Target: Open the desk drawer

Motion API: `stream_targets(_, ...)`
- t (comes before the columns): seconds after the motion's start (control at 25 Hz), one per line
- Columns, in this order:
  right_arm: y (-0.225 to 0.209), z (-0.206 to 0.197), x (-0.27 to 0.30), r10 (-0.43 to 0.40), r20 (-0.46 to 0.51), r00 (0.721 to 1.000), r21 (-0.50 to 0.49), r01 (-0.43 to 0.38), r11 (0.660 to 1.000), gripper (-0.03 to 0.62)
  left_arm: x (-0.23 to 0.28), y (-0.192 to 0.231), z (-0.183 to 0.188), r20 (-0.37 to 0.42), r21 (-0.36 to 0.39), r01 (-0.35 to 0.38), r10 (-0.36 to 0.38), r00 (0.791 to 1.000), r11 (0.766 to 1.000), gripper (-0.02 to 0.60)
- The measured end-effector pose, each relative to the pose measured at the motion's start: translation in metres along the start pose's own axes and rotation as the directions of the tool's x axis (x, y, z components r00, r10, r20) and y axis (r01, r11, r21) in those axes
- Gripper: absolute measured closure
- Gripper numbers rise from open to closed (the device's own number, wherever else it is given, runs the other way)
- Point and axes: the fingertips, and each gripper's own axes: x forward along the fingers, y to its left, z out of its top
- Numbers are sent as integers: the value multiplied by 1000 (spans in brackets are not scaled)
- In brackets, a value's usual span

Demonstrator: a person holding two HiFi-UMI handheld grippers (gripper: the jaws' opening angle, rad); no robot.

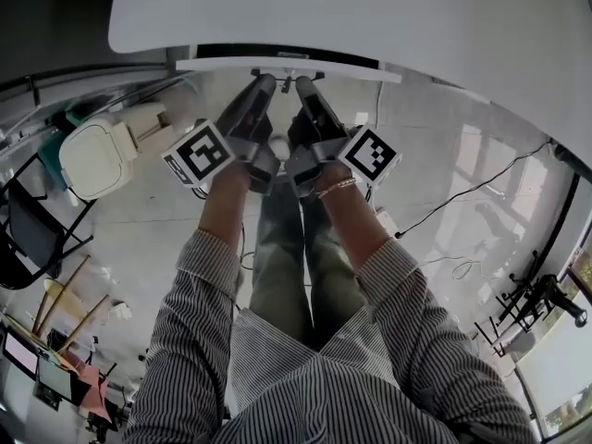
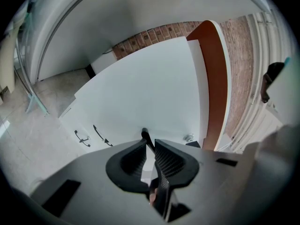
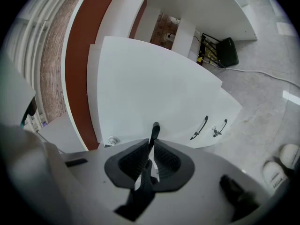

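Both the left tongs (image 2: 150, 148) and right tongs (image 3: 151, 150) are clamped on the thin black bar handle (image 3: 155, 129) of the flat white drawer (image 1: 222, 64), just under the white counter (image 1: 370, 17) edge. I'd pull both straight back evenly so it doesn't rack sideways

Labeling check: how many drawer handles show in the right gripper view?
3. One handle is clamped in the right hand-held gripper; a second handle and a third handle sit side by side at lower right. More may be hidden.
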Motion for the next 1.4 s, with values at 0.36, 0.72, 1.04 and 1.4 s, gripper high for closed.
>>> stream_targets(0.36,3,-45,-45,-18,-8,1000,2,18,1000,551,-55,-1,-37,-57,27,15,-14,998,1000,520)
stream_targets(0.72,0,-61,-69,-32,-15,999,25,33,999,551,-76,-4,-57,-54,28,-20,21,998,999,520)
stream_targets(1.04,-1,-65,-79,-40,-42,998,17,41,999,552,-83,-6,-64,12,8,-41,41,999,999,522)
stream_targets(1.4,1,-84,-100,3,-78,997,-70,-8,998,579,-84,1,-68,35,-11,-34,35,999,999,526)
